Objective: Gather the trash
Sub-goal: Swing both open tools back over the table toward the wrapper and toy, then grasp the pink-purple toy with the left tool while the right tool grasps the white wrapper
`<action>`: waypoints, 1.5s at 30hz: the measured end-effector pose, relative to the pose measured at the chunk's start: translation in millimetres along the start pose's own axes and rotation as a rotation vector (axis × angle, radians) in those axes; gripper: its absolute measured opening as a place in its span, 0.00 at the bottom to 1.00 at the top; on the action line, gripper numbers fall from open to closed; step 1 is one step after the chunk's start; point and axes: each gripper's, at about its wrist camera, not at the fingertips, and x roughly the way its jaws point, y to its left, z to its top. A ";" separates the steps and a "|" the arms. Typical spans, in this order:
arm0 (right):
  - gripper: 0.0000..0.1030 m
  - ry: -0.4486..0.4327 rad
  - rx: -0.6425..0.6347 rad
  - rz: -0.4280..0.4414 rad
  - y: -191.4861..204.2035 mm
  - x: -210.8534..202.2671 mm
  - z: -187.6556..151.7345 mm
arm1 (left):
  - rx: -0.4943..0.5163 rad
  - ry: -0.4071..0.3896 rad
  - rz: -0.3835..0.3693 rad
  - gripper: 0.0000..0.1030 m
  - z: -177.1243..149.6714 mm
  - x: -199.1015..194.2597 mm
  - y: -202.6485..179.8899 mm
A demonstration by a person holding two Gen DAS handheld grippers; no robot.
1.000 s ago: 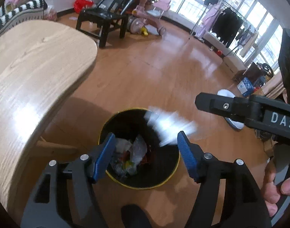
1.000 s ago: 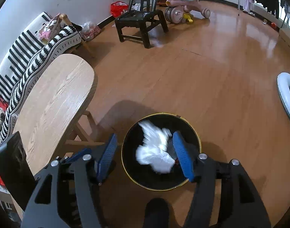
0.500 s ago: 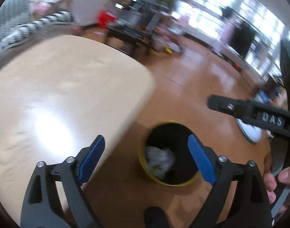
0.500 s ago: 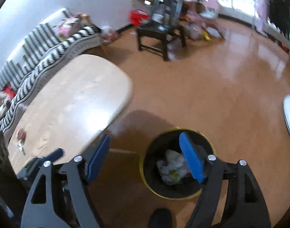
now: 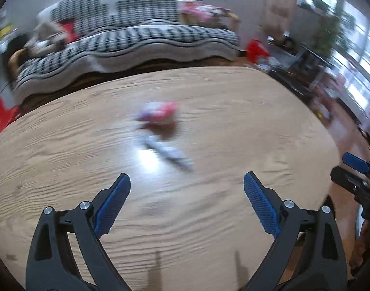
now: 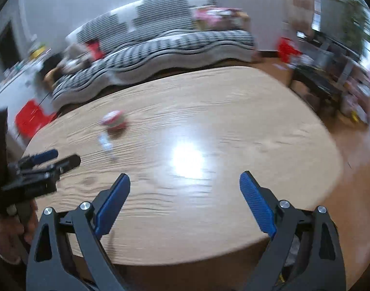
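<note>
Both claws were empty with their jaws wide apart, the left claw and the right claw hanging over the near edge of the wooden counter. Two blurred pieces of trash were left near its middle: a pink wrapper and, just beside it, a pale crumpled strip. So the collecting seemed not finished. Beyond the far edge stood a black-and-white sofa, and windows on the right.
</note>
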 end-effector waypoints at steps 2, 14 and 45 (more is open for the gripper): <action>0.86 0.009 -0.060 0.023 30.2 12.2 4.4 | -0.030 -0.004 0.035 0.89 -1.4 -8.6 34.3; 0.86 0.105 -0.235 0.086 132.6 89.2 5.3 | -0.028 0.035 0.091 0.90 -22.1 -4.9 111.5; 0.15 0.208 -0.276 0.097 106.5 162.8 22.7 | -0.012 0.017 0.008 0.91 63.0 115.8 68.5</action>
